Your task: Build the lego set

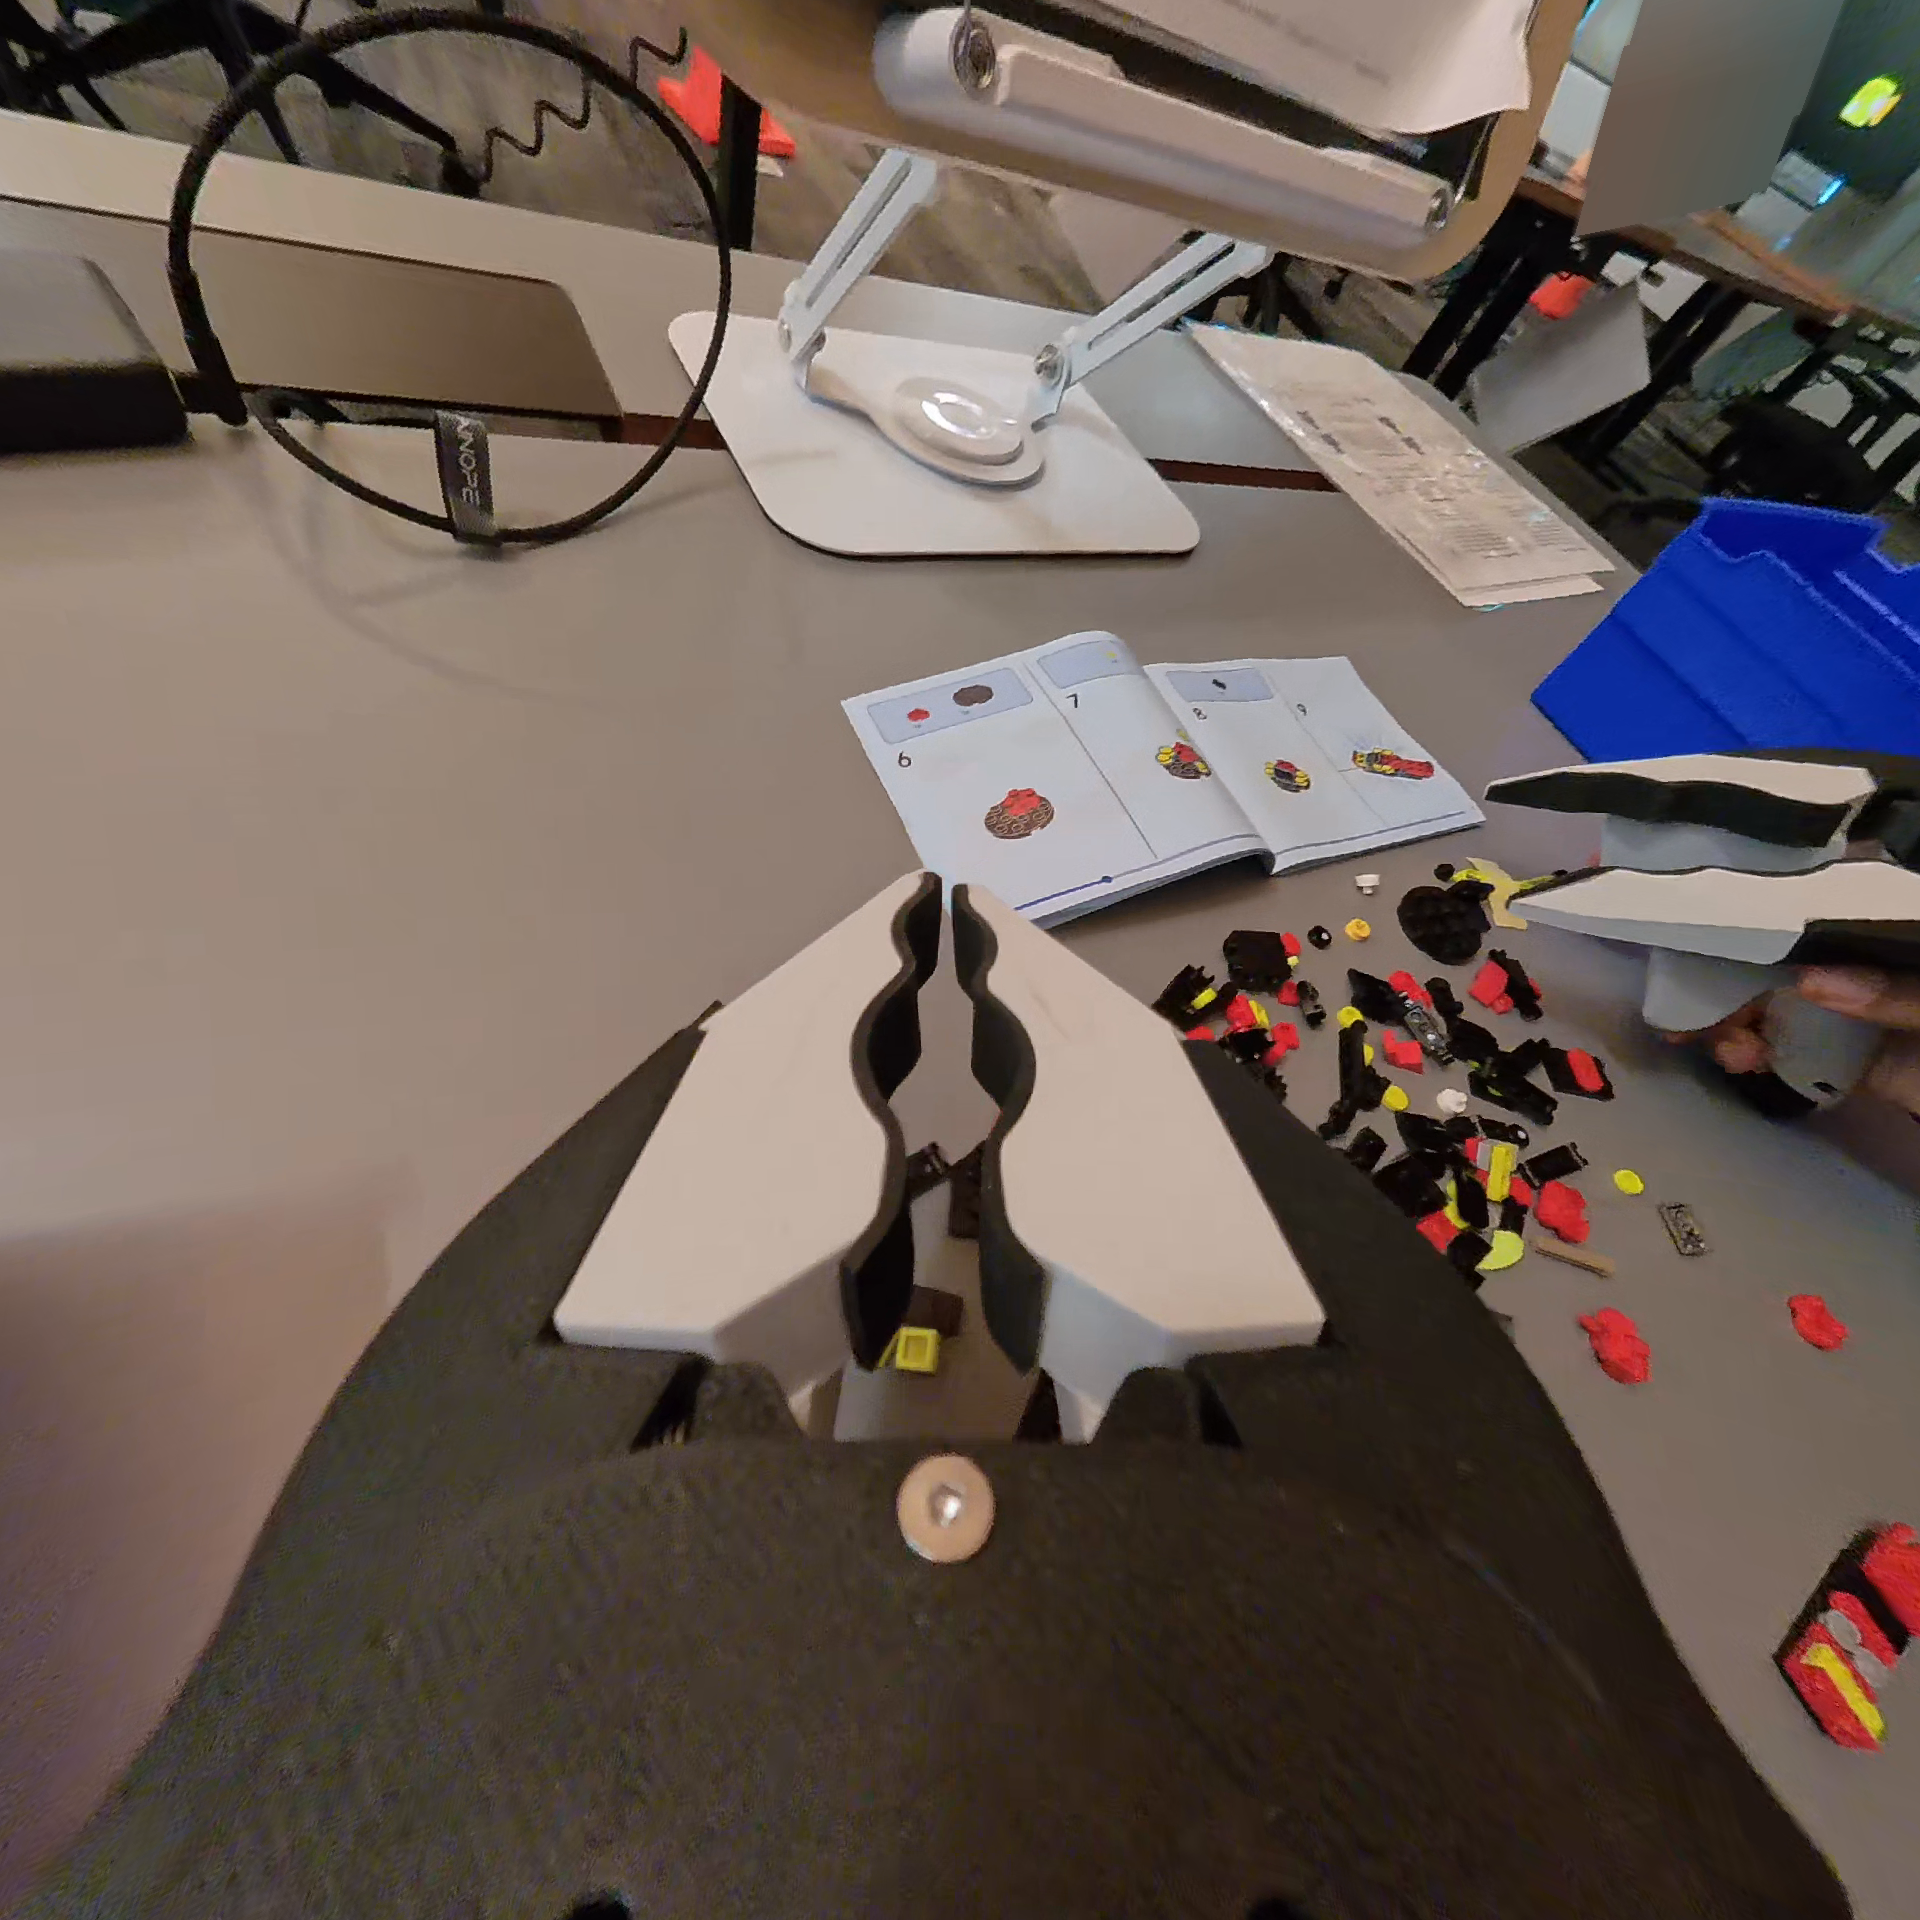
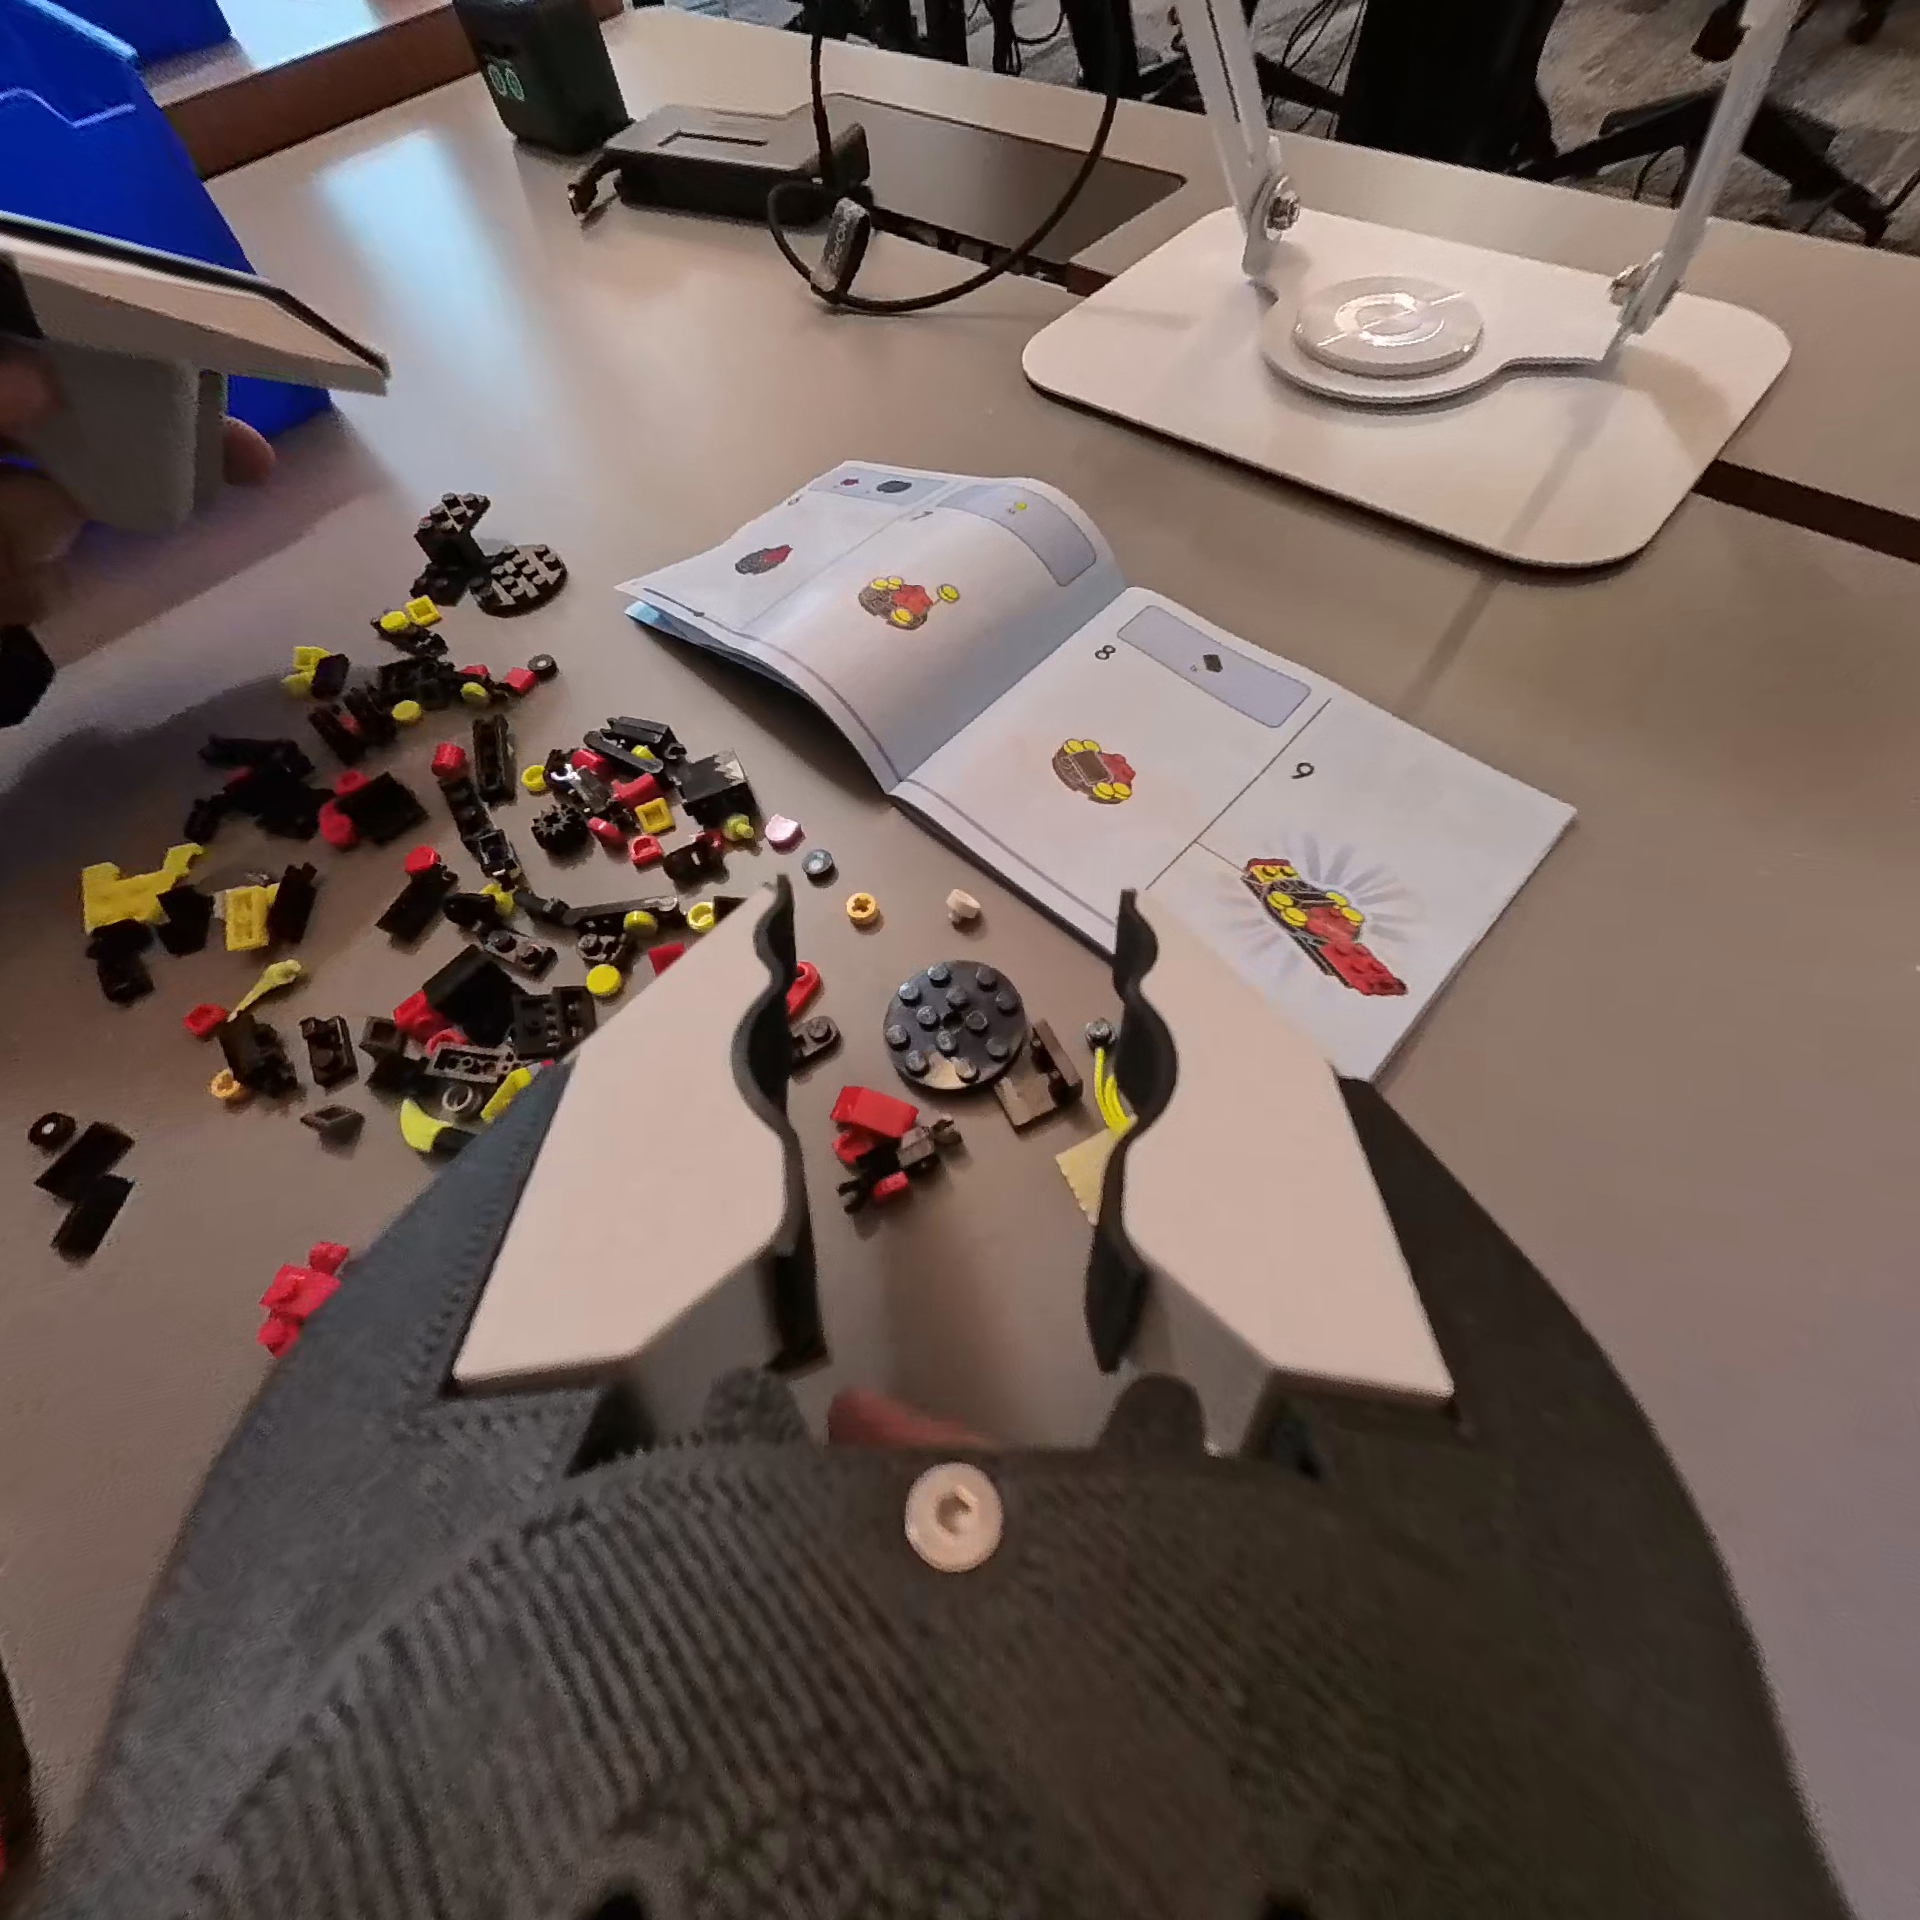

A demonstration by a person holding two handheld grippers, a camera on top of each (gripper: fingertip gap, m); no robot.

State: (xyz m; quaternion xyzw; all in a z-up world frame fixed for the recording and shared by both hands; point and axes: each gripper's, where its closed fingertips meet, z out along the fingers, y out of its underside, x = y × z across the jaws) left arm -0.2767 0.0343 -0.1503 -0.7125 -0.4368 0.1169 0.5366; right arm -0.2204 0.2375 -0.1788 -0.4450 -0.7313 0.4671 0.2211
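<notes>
- Left wrist view: the left gripper (image 1: 948, 902) fills the foreground, black body and grey fingers, its jaws drawn almost together with a thin slit at the tips and nothing held there; through the gap nearer its base small dark and yellow pieces (image 1: 920, 1340) show, whether gripped or lying below cannot be told.
- Right of those jaws, a scatter of loose lego pieces (image 1: 1455, 1091) in black, red and yellow lies on the grey table (image 1: 416, 831), with a red, yellow and black built block (image 1: 1855, 1652) near the right edge.
- Just beyond the tips, the instruction booklet (image 1: 1143, 769) lies open; farther off stands a white stand (image 1: 935, 457), and a blue bin (image 1: 1745, 644) sits far right.
- Right wrist view: the right gripper (image 2: 954, 914) hovers above the table with jaws wide apart, empty.
- Between its fingers lie a dark round studded plate (image 2: 954, 1023) and a small red-and-black cluster (image 2: 883, 1138).
- Left of the jaws spreads the pile of pieces (image 2: 436, 831); ahead and right, the open booklet (image 2: 1039, 707).
</notes>
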